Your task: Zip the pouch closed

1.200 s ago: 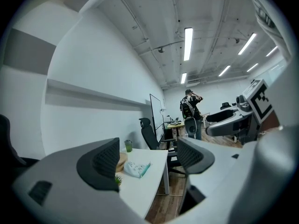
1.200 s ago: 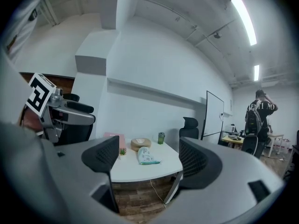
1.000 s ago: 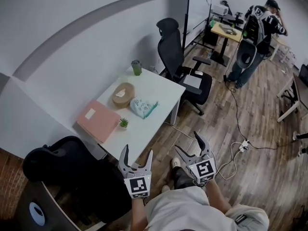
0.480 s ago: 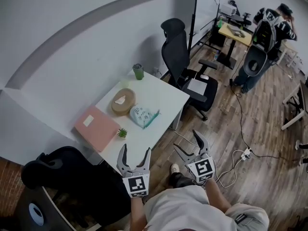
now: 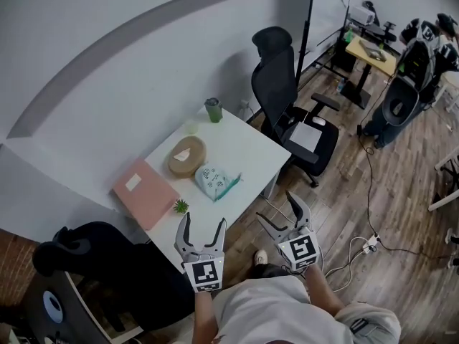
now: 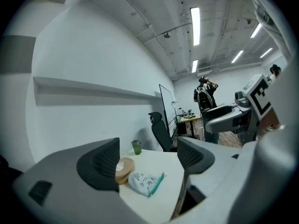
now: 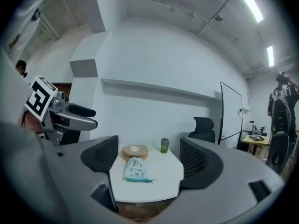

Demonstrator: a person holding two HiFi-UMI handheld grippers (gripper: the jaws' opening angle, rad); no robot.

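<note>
Both grippers open and empty, short of the table

Head view: the white square table (image 5: pixel 247 149) has drifted slightly right. The pale patterned pouch with a teal zip (image 5: pixel 215 182) lies on it, well apart from my left gripper (image 5: pixel 204 224) and right gripper (image 5: pixel 278 210), both held low. Left gripper view: jaws spread, nothing between them. Right gripper view: likewise; the zip's state is too small to tell.

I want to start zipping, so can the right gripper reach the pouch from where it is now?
Probably not yet. The right gripper, jaws apart, hangs off the near side of the table, short of the pouch. Nothing stands between them in the right gripper view, so moving closer should do.
</note>
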